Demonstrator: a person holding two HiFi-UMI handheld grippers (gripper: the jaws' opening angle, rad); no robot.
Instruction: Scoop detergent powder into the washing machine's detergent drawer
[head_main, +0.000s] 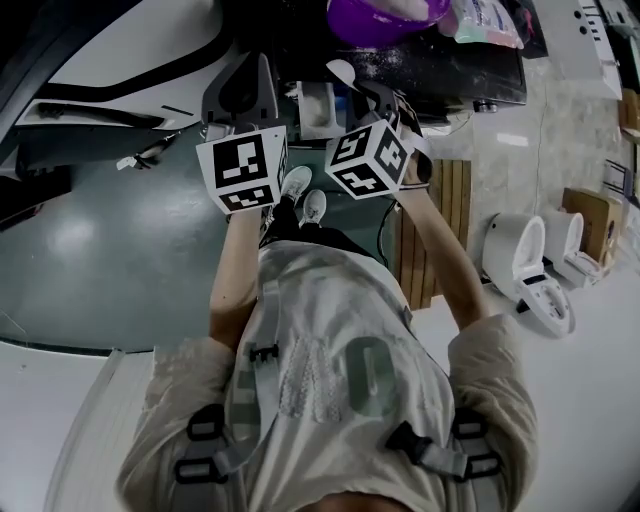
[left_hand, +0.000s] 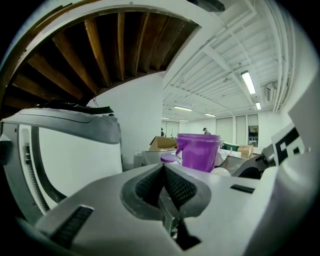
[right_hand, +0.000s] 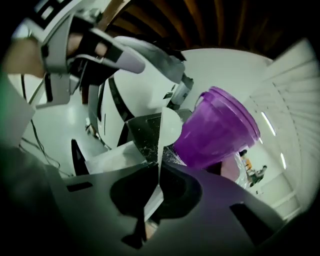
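Right gripper view: the right claw (right_hand: 159, 167) is clenched on the thin handle of a white scoop (right_hand: 169, 125). The scoop's bowl stands upright just left of the purple tub (right_hand: 217, 130). The dark bench (right_hand: 140, 131) at the tub's foot is speckled with powder (right_hand: 150, 147). The white drawer (right_hand: 112, 157) lies left of the tub, past the scoop. In the left gripper view the left claw (left_hand: 163, 167) is clenched on nothing, its pads together, and the tub stands well apart behind it.
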